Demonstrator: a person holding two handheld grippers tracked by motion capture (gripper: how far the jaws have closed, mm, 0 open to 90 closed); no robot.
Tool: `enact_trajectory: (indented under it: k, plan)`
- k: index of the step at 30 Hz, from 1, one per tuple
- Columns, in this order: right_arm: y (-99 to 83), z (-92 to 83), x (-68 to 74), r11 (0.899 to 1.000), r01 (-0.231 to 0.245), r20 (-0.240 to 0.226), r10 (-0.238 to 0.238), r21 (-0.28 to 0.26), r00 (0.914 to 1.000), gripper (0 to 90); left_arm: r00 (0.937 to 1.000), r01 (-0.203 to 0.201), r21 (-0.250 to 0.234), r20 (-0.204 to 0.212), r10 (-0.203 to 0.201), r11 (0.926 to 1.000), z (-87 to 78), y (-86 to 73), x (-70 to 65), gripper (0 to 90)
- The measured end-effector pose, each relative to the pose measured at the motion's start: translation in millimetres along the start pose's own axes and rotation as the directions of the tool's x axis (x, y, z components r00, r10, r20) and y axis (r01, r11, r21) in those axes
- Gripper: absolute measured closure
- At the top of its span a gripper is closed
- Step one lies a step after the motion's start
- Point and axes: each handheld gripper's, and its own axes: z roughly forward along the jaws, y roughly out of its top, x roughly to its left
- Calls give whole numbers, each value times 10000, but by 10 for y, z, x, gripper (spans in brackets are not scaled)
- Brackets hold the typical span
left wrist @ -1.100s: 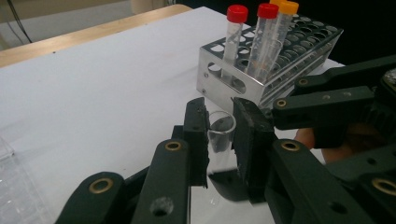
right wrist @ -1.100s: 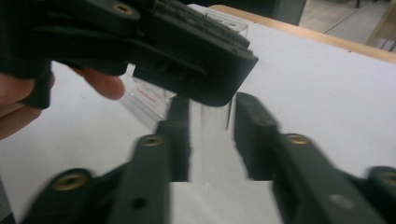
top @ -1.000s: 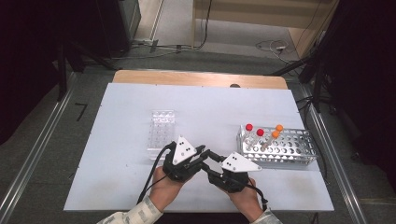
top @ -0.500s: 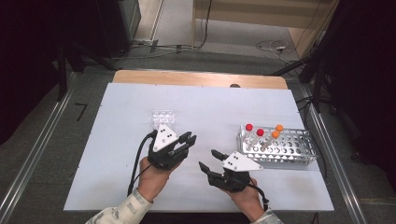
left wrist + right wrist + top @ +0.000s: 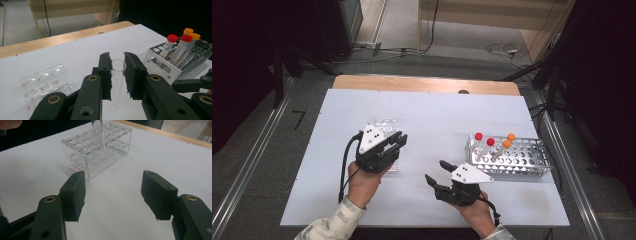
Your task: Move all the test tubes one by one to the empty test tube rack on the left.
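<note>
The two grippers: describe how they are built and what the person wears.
Both the left gripper and the right gripper are black, with two blocky jaws on linkage arms with brass-coloured pivots. Each carries a grey three-cornered plate with dark dots on top and trails a black cable. Light, patterned sleeve cuffs show at the wrists.

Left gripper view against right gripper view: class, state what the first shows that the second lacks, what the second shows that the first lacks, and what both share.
Left gripper view alone: the metal rack holding red-capped tubes and orange-capped tubes, and the left gripper shut on an open tube.

Right gripper view alone: the right gripper, open, nothing between its jaws, which have just been opening.

Both: the clear rack and the white table.
</note>
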Motion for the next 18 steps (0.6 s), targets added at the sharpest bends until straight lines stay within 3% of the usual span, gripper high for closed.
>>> enact_trajectory:
  k: [9,18]
  plan:
    - [-2,-1,-14,9999,-88,55,88,65,9999,289,9977,100,-161,-676,-111,9998,-68,12,185,763]
    - [-3,6,-25,9996,-232,164,230,137,9996,235,9938,-197,6,-1093,197,9998,-48,-11,212,762]
